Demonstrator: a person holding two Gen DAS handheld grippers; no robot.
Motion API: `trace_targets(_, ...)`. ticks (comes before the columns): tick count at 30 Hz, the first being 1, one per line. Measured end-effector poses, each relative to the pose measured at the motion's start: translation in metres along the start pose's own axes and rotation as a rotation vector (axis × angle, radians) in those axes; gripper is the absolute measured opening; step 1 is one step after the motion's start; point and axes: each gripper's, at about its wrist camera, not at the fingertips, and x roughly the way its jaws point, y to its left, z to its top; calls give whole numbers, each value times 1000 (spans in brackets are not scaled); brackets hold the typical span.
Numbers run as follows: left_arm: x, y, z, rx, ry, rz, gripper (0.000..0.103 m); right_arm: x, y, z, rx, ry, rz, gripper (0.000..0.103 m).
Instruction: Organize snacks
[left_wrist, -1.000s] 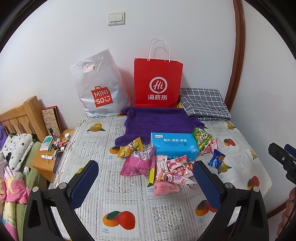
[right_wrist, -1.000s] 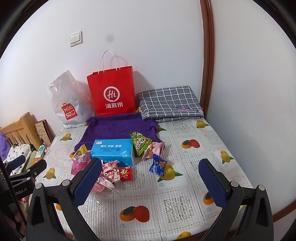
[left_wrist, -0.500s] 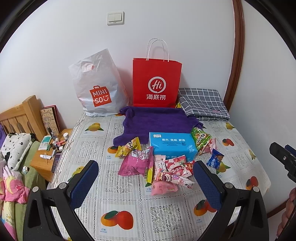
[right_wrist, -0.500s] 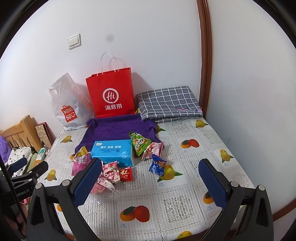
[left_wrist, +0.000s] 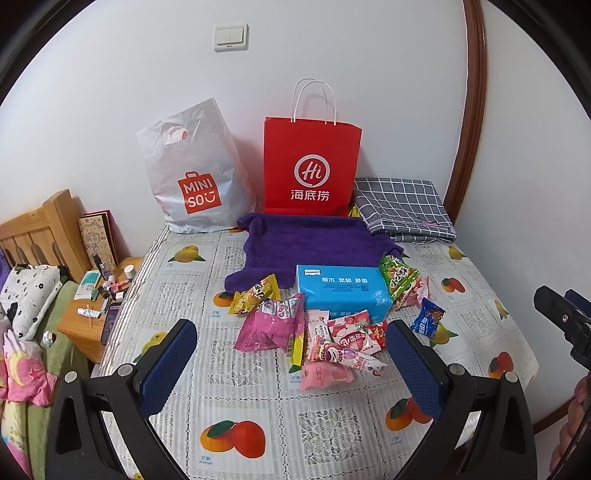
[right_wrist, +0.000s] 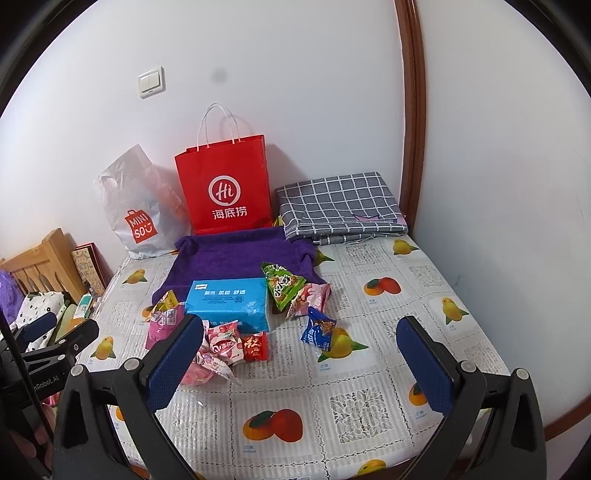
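Both hand-held grippers hovered wide apart over the counter, holding nothing.

The left hand-held gripper (left_wrist: 291, 354) and right hand-held gripper (right_wrist: 301, 356) were above the near edge of the counter (left_wrist: 258, 424). The snacks (left_wrist: 325, 343) lay in a loose pile mid-counter, touching the front of a blue box (left_wrist: 341, 291). A purple towel (left_wrist: 310, 240), red bag (left_wrist: 312, 166) and white bag (left_wrist: 194, 173) stood behind.
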Motion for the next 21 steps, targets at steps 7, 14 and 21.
trace_targets(7, -1, 0, 2, 2, -8, -5, 102, -1, 2, -1, -2, -9, 3, 102)
trace_targets(14, 16, 4, -1, -1, 5, -19, 102, 9, 2, -3, 10, -15, 14, 102)
trace_targets(21, 51, 13, -10, -4, 69, -32, 102, 46, -5, -7, 46, 44, 26, 102)
